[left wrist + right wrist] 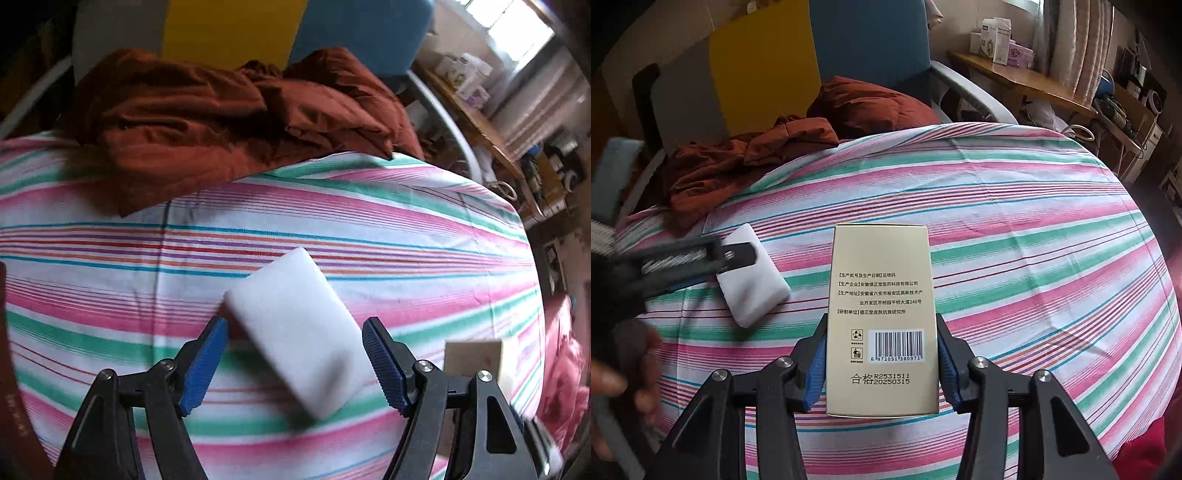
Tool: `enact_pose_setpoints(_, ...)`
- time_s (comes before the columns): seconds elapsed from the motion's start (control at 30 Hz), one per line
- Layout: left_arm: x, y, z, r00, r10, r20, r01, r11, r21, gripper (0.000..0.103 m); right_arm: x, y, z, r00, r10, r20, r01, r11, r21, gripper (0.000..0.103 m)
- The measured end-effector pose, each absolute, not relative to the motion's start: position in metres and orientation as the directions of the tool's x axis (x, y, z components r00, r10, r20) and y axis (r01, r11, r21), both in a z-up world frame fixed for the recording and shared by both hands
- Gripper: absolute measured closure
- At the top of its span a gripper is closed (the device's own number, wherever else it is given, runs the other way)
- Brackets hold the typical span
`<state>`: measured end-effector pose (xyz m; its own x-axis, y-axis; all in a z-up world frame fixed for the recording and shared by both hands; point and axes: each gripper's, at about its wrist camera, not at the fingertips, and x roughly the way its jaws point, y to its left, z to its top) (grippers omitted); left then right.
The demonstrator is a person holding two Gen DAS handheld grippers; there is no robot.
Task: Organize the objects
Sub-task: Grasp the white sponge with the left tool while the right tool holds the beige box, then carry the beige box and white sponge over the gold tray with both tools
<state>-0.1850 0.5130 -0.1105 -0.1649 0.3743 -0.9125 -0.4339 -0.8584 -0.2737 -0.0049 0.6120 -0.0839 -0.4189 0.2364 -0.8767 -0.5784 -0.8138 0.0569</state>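
Note:
A white foam block [295, 332] lies flat on the striped tablecloth [406, 229]. My left gripper [295, 325] hangs over it, open, one blue pad on each side of the block and neither pressing it. The right wrist view shows that block [753, 291] at the left, under the blurred left gripper [733, 258] and a person's hand [624, 384]. My right gripper [882, 321] is shut on a tall beige box [882, 295] with a barcode and printed text, held above the cloth. A corner of that box [476, 354] shows behind my left gripper's right finger.
A crumpled rust-brown cloth [221, 122] lies at the table's far edge, against a chair with grey, yellow and blue panels [768, 66]. A wooden shelf [1015, 77] with small boxes stands at the far right. Red fabric [565, 387] lies below the table's right edge.

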Motion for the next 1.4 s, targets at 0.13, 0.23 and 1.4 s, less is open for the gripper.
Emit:
enact_pose_setpoints(0.13, -0.185, 0.527, -0.113, -0.174, 0.355, -0.919, -0.428, -0.867, -0.254, 0.023, -0.005, 0.613, -0.083, -0.423, 0.234, -0.875, -0.581, -0.811, 0.064, 0.052)
enact_pose_setpoints(0.23, -0.184, 0.543, -0.115, -0.193, 0.314, -0.93, -0.465, -0.863, -0.195, 0.02, -0.005, 0.614, -0.084, -0.419, 0.233, -0.877, -0.581, -0.812, 0.062, 0.052)
enact_pose_setpoints(1.4, -0.039, 0.397, -0.116, -0.35, 0.406, -0.844, -0.694, -0.717, -0.058, 0.039, -0.025, 0.564, -0.11, -0.444, 0.107, -0.89, -0.35, -0.935, 0.062, 0.053)
